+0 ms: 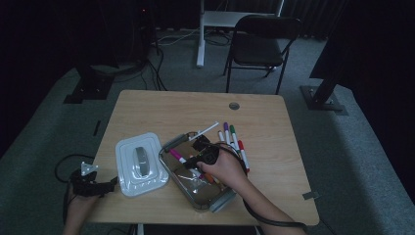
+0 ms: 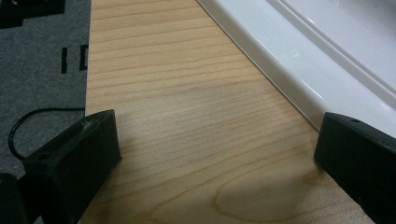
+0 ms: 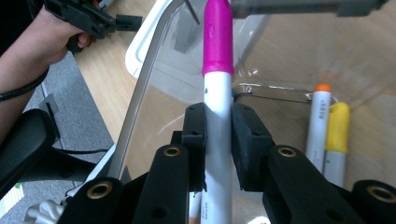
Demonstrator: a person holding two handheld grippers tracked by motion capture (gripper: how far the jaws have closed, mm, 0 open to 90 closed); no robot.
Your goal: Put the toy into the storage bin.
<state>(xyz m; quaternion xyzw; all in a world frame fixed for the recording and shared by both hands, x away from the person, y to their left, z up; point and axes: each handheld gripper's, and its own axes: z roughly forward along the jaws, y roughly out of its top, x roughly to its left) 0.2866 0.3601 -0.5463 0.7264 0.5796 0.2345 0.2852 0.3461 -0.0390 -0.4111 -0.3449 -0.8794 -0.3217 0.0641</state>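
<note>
The right gripper is clamped on the pink-capped marker, squeezing its white barrel low down, cap pointing away into the clear plastic bin that sits near the middle of the table. The marker hangs over the bin's interior, just inside its long left wall.

The risk here is that smooth, round barrel against hard black pads: a twist of the wrist and it could roll or slide out early. The bin's thin transparent rim is also easy to clip, and a knock might shove the bin toward the white lid lying just beside it.

Already in the bin are an orange-capped marker and a yellow-capped marker, side by side on the glossy floor, so the new one could land across them and sit crooked. More markers wait on the wood grain past the bin's far right side.

The left gripper rests wide open and empty at the table's near left edge, by the lid's moulded rim. In the dim high view, I can't quite tell whether the marker touches the bin wall.
</note>
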